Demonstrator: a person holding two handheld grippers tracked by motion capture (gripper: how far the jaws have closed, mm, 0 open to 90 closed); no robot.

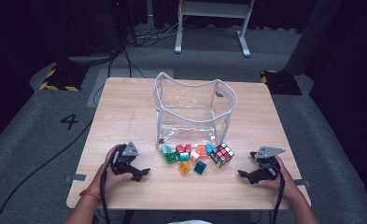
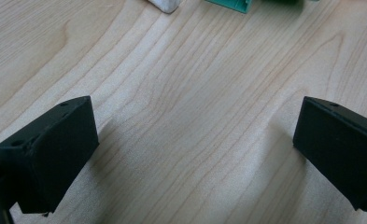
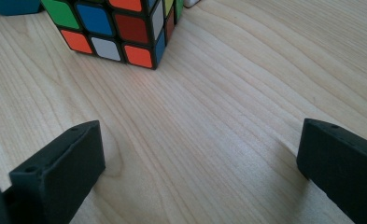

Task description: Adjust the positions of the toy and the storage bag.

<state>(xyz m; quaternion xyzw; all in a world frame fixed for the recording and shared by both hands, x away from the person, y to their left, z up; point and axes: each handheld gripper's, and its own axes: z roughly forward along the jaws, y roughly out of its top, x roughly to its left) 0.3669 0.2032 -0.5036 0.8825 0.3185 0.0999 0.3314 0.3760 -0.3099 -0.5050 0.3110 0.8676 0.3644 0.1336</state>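
A clear plastic bag (image 1: 195,109) with white trim stands open in the middle of the wooden table (image 1: 125,107). In front of it lie several small coloured blocks (image 1: 186,156) and a scrambled puzzle cube (image 1: 222,155) (image 3: 120,28). My left gripper (image 1: 141,174) (image 2: 195,149) rests on the table left of the blocks, open, with bare wood between its jaws. My right gripper (image 1: 245,177) (image 3: 200,163) rests to the right of the cube, open and empty, facing the cube a short way off. A green block (image 2: 232,3) and the bag's white trim (image 2: 165,4) edge the top of the left gripper view.
A blue block (image 3: 13,5) lies beside the cube. Bare wood stretches left and right of the bag. The table's front edge is close behind both hands. Cables and a white frame (image 1: 214,18) are on the floor beyond the table.
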